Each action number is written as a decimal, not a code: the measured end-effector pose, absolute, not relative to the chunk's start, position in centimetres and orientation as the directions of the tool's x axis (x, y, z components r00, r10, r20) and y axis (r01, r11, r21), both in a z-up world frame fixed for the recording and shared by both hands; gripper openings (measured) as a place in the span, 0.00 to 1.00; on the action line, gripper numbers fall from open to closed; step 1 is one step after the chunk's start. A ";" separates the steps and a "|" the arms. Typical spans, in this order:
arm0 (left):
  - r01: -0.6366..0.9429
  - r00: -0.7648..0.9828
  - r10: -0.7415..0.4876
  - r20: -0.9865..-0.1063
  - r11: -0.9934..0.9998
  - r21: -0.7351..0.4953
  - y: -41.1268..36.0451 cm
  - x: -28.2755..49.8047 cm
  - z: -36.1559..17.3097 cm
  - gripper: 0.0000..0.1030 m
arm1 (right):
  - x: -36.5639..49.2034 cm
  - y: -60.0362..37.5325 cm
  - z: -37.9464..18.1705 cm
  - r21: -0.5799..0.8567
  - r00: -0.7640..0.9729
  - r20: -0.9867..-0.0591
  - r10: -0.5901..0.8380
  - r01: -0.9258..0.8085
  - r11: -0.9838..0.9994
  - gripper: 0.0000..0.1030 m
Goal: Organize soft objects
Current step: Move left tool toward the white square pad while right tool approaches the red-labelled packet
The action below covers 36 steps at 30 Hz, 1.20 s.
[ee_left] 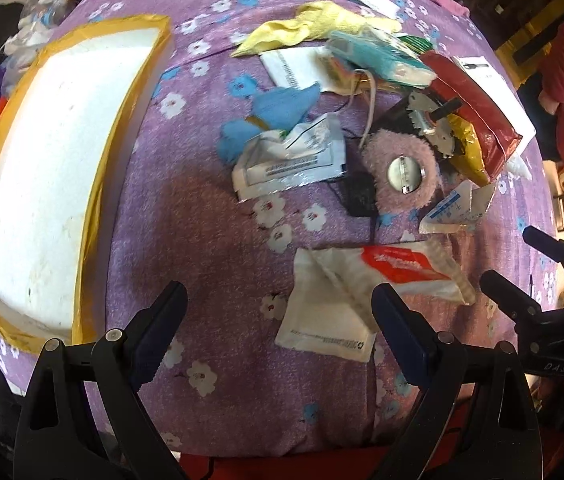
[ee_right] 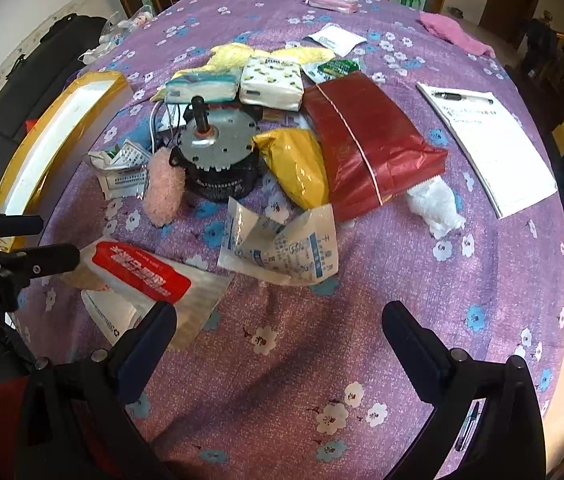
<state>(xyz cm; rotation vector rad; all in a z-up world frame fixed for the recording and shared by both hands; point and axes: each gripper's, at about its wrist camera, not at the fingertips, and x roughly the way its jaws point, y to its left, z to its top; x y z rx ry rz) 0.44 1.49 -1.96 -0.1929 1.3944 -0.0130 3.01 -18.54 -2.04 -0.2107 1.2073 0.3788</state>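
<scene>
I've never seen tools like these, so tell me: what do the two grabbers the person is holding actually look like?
Both are black plastic clamps with two long fingers. The left gripper has dark blue pads, a toothed edge on one finger and round silver rivets at the hinges. The right gripper looks the same. White lettering shows on both bodies, on the left one reading "Robot.AI". No hands or sleeves show.

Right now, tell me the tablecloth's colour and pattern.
The tablecloth is purple with white and blue flowers, clearest in the right wrist view.
</scene>
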 end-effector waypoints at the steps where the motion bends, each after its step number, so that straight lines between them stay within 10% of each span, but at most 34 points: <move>1: -0.119 0.175 -0.125 -0.977 0.982 -0.147 1.9 0.1 -2.1 0.92 | 3.0 -18.6 -2.1 0.041 0.300 -0.938 0.172 -0.396 0.917 0.99; 36: -0.111 0.095 -0.129 -0.987 0.984 -0.139 0.7 -3.9 -3.5 0.92 | 2.4 -18.2 -2.0 0.030 0.279 -0.942 0.187 -0.486 0.874 0.99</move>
